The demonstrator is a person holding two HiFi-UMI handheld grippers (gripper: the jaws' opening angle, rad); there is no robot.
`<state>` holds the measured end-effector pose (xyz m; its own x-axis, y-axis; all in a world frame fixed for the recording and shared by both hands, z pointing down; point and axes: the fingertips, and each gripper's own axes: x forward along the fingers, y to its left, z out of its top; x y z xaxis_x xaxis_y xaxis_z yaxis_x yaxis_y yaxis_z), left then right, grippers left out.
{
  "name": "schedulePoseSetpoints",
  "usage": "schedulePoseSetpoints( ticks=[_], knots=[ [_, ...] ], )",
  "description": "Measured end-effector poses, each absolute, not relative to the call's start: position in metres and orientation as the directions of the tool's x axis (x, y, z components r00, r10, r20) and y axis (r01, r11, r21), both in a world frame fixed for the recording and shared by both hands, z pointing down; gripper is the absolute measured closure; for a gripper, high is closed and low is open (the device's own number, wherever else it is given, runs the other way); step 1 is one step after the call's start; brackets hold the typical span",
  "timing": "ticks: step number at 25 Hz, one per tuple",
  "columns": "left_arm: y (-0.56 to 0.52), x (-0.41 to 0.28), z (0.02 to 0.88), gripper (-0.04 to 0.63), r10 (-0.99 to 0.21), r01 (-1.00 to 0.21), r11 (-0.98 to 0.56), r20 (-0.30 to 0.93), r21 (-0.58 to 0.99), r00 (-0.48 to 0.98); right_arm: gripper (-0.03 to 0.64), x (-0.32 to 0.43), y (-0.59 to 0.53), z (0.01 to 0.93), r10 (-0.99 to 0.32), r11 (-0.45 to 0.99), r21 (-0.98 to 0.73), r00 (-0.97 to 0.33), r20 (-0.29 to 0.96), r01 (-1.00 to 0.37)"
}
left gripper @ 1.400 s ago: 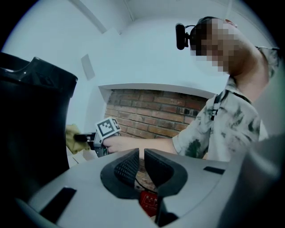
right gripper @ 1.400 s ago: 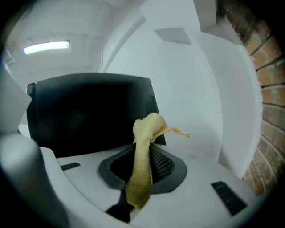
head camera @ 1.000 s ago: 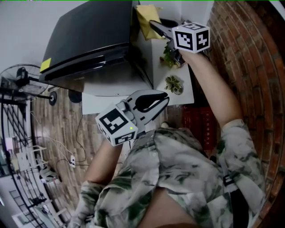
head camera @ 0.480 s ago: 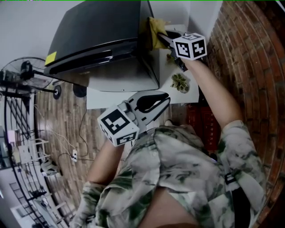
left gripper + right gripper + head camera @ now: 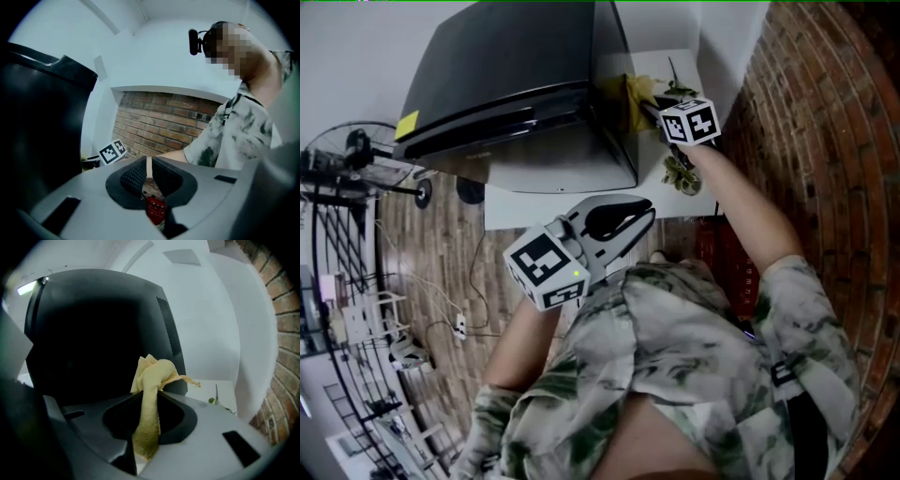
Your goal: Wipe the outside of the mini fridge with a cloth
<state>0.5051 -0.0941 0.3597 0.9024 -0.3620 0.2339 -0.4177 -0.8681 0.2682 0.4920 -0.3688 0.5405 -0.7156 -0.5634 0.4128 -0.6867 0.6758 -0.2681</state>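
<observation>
The black mini fridge [image 5: 506,75] stands on a white stand at the top of the head view. My right gripper [image 5: 649,105] is shut on a yellow cloth [image 5: 630,96] that lies against the fridge's right side wall, near its front corner. In the right gripper view the cloth [image 5: 157,373] bunches out of the shut jaws of the right gripper [image 5: 147,392], with the dark fridge [image 5: 93,333] just beyond. My left gripper [image 5: 642,214] hangs close to my chest, shut and holding nothing. In its own view the left gripper [image 5: 149,165] points past the fridge [image 5: 37,122].
A white table [image 5: 698,202] beside the fridge carries small green plants [image 5: 680,173]. A brick wall [image 5: 825,141] runs along the right, with a red crate [image 5: 720,253] at its foot. A standing fan [image 5: 356,159] and cables sit on the wooden floor at left.
My right gripper has dragged the cloth along the fridge's right side, from the back corner towards the front. The left gripper has hardly moved.
</observation>
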Motion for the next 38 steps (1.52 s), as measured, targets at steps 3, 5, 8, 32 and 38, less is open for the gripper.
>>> schedulePoseSetpoints(
  ticks=[3,5,8,32,38],
  knots=[
    [-0.094,0.505,0.359,0.566,-0.358,-0.412,-0.864,0.222,0.291,0.907,0.531,0.495,-0.367,0.564,-0.553,0.666,-0.26,-0.696,0.458,-0.7],
    [-0.095,0.504,0.358,0.566,-0.358,-0.41,-0.862,0.214,0.299,0.909,0.531,0.498,-0.367,0.572,-0.55,0.66,-0.255,-0.686,0.475,-0.706],
    [-0.096,0.503,0.358,0.566,-0.359,-0.411,-0.862,0.214,0.296,0.908,0.531,0.501,-0.365,0.569,-0.553,0.651,-0.273,-0.689,0.468,-0.708],
    [-0.097,0.505,0.361,0.566,-0.335,-0.381,-0.874,0.195,0.301,0.922,0.531,0.497,-0.281,0.338,-0.527,0.786,-0.341,-0.847,0.064,-0.515],
    [-0.096,0.501,0.365,0.566,-0.349,-0.397,-0.866,0.202,0.303,0.915,0.531,0.49,-0.283,0.394,-0.519,0.76,-0.366,-0.841,0.155,-0.536]
  ],
)
